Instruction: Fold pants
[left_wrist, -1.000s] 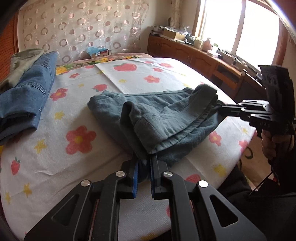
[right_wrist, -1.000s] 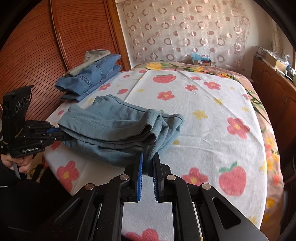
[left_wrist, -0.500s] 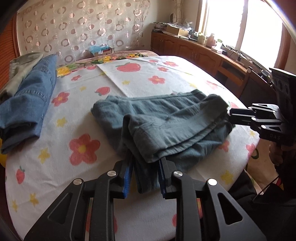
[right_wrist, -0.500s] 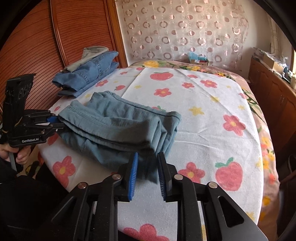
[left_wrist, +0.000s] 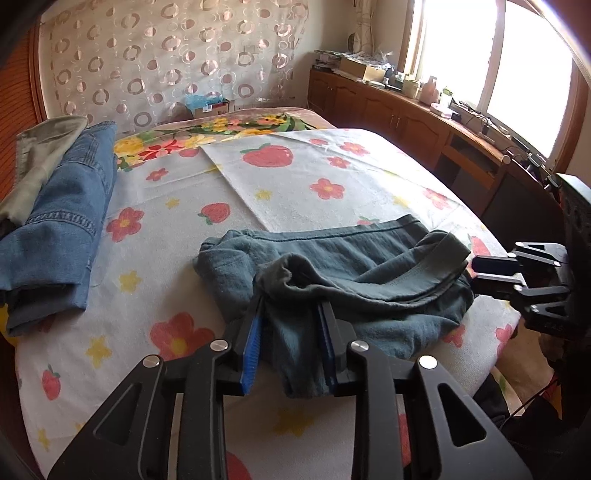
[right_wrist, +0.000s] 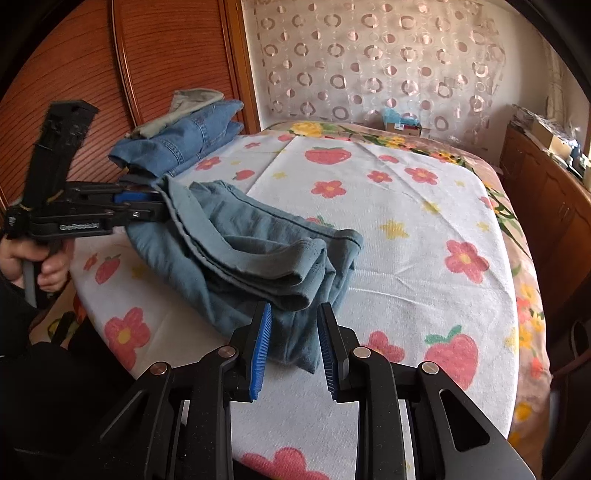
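Pants (left_wrist: 343, 273) lie folded on near edge of bed (left_wrist: 295, 184). We have just parted both tongs, left (left_wrist: 291, 336) and right (right_wrist: 293, 347), releasing cloth between them so fold settles.

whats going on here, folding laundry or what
A person with a tool in each hand is folding grey-blue pants on a flower-print bed. The left tool and right tool have just been opening; the cloth lies loose between their pads. Folded blue jeans sit further back.

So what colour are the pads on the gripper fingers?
Blue, ribbed pads, clearest in the right wrist view.
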